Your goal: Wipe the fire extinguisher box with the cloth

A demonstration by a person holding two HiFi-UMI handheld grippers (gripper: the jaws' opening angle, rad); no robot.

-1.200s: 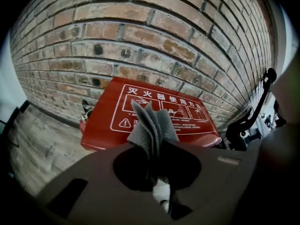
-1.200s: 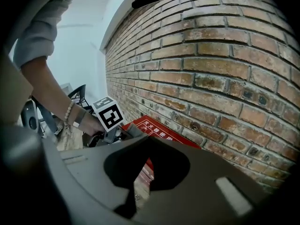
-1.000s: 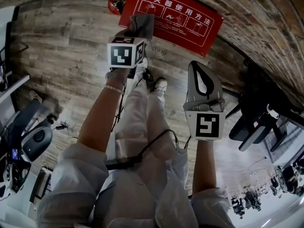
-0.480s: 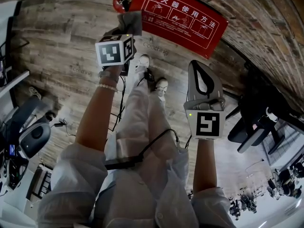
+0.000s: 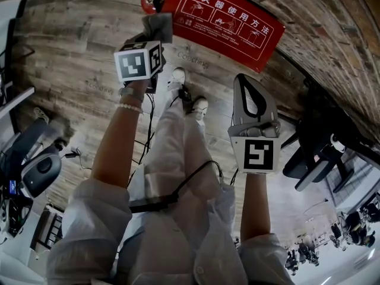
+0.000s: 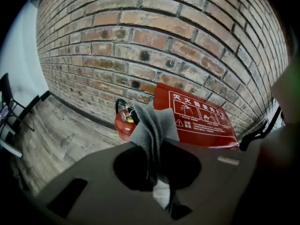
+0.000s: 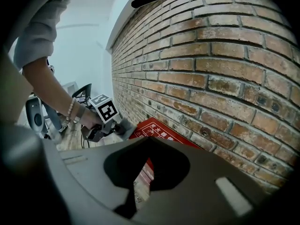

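The red fire extinguisher box [image 5: 225, 18] with white instruction pictures stands on the floor against the brick wall. My left gripper [image 5: 154, 39] is shut on a folded grey cloth [image 5: 159, 24], which hangs just off the box's left end, near a red fire extinguisher [image 5: 151, 0]. From the left gripper view, the cloth [image 6: 152, 125] sticks up between the jaws, in front of the extinguisher [image 6: 123, 124] and the box [image 6: 199, 117]. My right gripper [image 5: 240, 80] hangs lower and to the right, shut and holding nothing, away from the box. The right gripper view shows the box [image 7: 158, 127] beyond its closed tips.
The person's legs and shoes [image 5: 189, 103] stand on the wooden floor [image 5: 71, 58] below the box, with cables beside them. Dark office chairs [image 5: 314, 150] sit to the right, and a black wheeled device [image 5: 37, 171] to the left. The brick wall [image 5: 320, 16] runs behind the box.
My left gripper has slid left with the cloth, from over the box's left corner to just beside it near the extinguisher. The right gripper has barely moved.
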